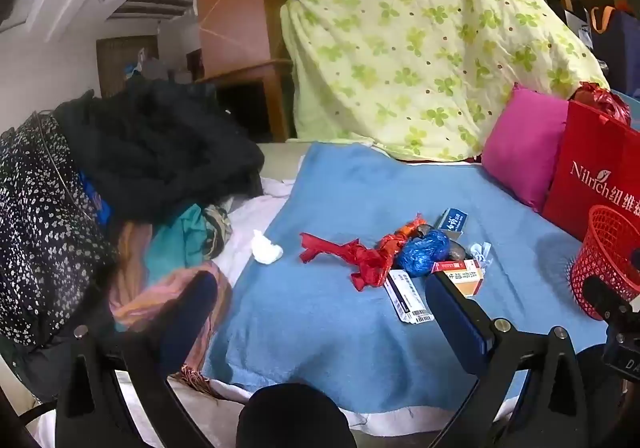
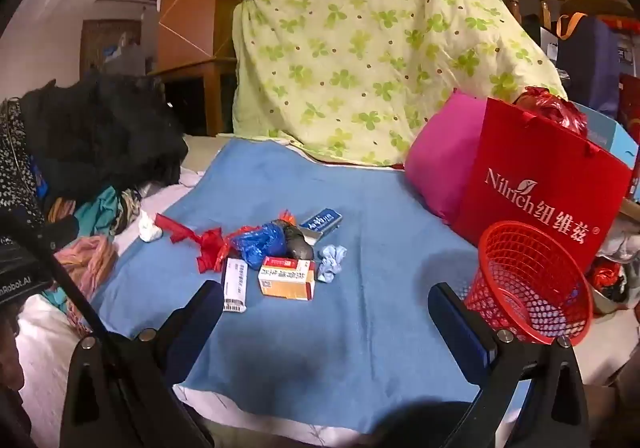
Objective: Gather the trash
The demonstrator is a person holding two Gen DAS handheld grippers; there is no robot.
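Trash lies in a heap on the blue blanket (image 2: pixel 320 348): a red ribbon (image 2: pixel 208 244), a blue plastic bag (image 2: pixel 256 242), an orange-and-white medicine box (image 2: pixel 286 278), a white flat box (image 2: pixel 234 286), a blue carton (image 2: pixel 322 221), a pale blue wad (image 2: pixel 332 264) and a white tissue (image 2: pixel 150 230). A red mesh basket (image 2: pixel 528 280) stands at the right. My right gripper (image 2: pixel 326 300) hovers open before the heap, nothing between its fingers. My left gripper (image 1: pixel 322 298) is open too, short of the ribbon (image 1: pixel 352 254) and tissue (image 1: pixel 266 248).
A red paper bag (image 2: pixel 540 191) and pink pillow (image 2: pixel 440 155) stand behind the basket. A green floral quilt (image 2: pixel 380 59) rises at the back. Dark clothes (image 1: pixel 160 143) and scarves (image 1: pixel 168 288) pile up at the left. The other gripper shows at each view's edge.
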